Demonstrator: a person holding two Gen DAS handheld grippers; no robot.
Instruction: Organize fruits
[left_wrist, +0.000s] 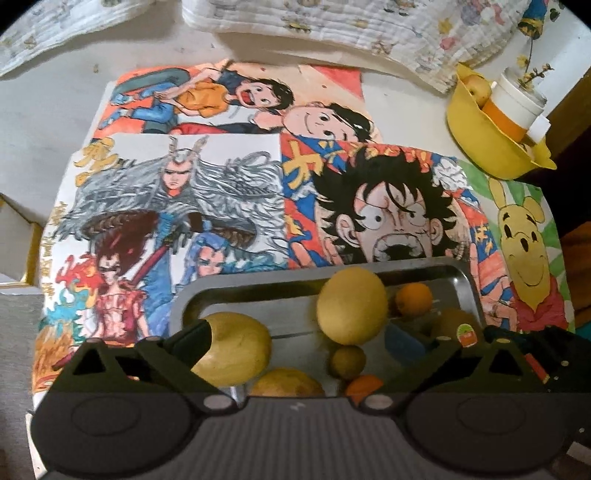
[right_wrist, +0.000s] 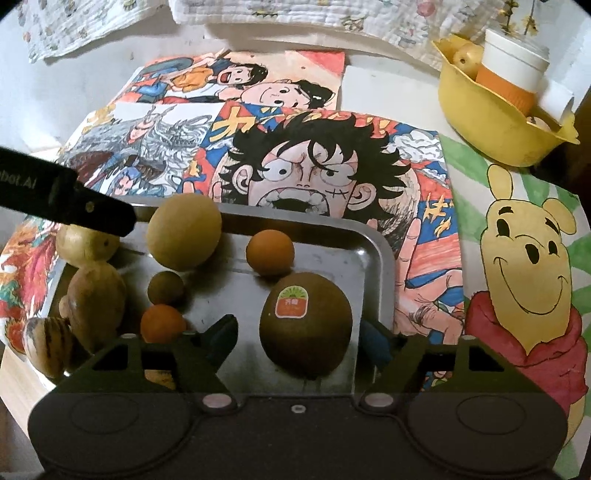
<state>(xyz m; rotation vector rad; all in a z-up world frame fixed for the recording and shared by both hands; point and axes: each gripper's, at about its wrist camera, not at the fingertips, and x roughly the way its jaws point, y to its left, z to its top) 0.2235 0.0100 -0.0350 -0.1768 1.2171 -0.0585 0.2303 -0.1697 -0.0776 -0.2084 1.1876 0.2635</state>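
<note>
A metal tray (right_wrist: 373, 258) holds several fruits. A brown fruit with a sticker (right_wrist: 306, 332) rests on it between the spread fingers of my right gripper (right_wrist: 299, 339), and gaps show on both sides. Beside it lie a big yellow-green round fruit (right_wrist: 184, 230), two oranges (right_wrist: 269, 253), a small brown ball (right_wrist: 165, 288) and yellowish fruits (right_wrist: 96, 306) at the left. My left gripper (left_wrist: 301, 336) stands wide open over the tray's left half. Its left finger is in front of a yellow fruit (left_wrist: 236, 349), and it grips nothing. In the right wrist view it shows as a black bar (right_wrist: 74, 206).
Cartoon drawings (right_wrist: 295, 155) cover the table under the tray. At the back right a yellow bowl (right_wrist: 480, 125) holds a white cup with an orange sleeve (right_wrist: 509, 70) and a pale fruit (right_wrist: 465, 57). Quilted cloth (right_wrist: 295, 14) lies along the far edge.
</note>
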